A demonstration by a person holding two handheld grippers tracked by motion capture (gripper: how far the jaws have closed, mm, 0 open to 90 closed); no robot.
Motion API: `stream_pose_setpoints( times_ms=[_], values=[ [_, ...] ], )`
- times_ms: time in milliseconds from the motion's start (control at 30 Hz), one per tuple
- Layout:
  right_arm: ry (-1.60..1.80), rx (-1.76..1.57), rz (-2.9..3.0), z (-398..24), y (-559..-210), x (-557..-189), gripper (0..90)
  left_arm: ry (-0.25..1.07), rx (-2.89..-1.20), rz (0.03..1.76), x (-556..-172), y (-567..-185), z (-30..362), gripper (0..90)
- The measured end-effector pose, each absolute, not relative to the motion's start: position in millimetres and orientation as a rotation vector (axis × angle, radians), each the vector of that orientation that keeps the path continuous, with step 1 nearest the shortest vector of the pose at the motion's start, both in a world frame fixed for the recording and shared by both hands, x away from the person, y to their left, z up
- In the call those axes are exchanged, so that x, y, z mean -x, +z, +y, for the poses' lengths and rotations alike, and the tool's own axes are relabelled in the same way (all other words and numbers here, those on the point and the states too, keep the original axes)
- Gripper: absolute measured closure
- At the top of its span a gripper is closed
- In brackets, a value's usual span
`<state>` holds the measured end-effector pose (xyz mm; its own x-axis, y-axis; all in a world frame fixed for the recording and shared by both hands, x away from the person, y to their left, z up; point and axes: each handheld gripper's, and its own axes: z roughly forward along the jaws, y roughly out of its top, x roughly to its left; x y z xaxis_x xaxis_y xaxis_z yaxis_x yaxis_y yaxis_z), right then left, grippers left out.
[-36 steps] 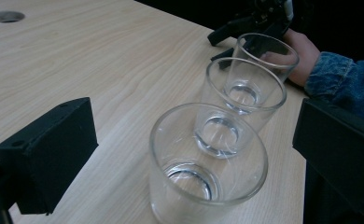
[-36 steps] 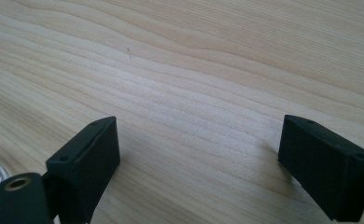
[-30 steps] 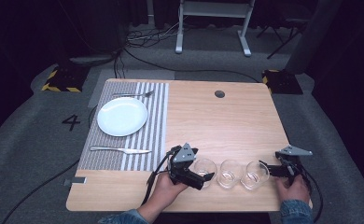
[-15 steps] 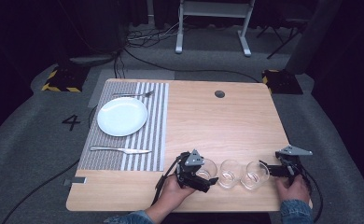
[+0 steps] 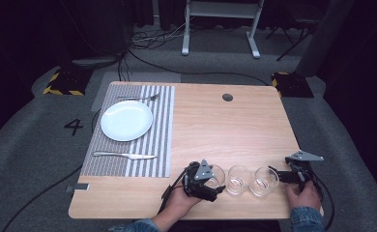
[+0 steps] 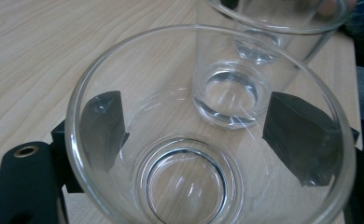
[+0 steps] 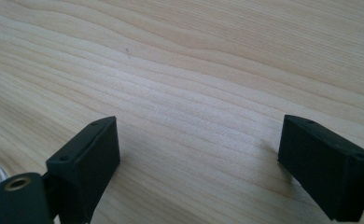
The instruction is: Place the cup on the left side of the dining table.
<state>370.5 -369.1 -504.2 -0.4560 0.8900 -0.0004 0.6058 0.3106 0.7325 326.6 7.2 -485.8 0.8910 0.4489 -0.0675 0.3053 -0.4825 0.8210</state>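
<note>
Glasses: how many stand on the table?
3, in a row near the front edge: the left glass between the left gripper's fingers, the middle glass, and the right glass beside the right gripper.

**Three glasses in a row, your left one clamped**

You've got three clear tumblers standing upright, empty, side by side along the near edge of the table. Left glass [image 5: 214, 176]: round, thick base, open rim up; both of your left gripper [image 5: 207, 182] pads sit against its outer wall, jaws just closed onto it. Middle glass [image 5: 238, 180] stands just beside it, seen through the left one's wall in the left gripper view. Right glass [image 5: 265, 181] is next in line, just beside the middle one.
</note>
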Motion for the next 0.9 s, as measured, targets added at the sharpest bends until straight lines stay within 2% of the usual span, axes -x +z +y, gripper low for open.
stream_pose_setpoints(
  times_ms=[333,533,900],
  values=[
    [0.948,-1.331,2.176,-369,-504,-371,13.0,0.138,-2.112,0.540,-332,-482,8,19.1],
    [0.948,-1.332,2.176,-369,-504,-370,13.0,0.188,-2.114,0.500,-329,-465,11,19.2],
    [0.947,-1.332,2.176,-369,-504,-370,13.0,0.183,-2.109,0.490,-330,-444,19,19.2]
  ],
)
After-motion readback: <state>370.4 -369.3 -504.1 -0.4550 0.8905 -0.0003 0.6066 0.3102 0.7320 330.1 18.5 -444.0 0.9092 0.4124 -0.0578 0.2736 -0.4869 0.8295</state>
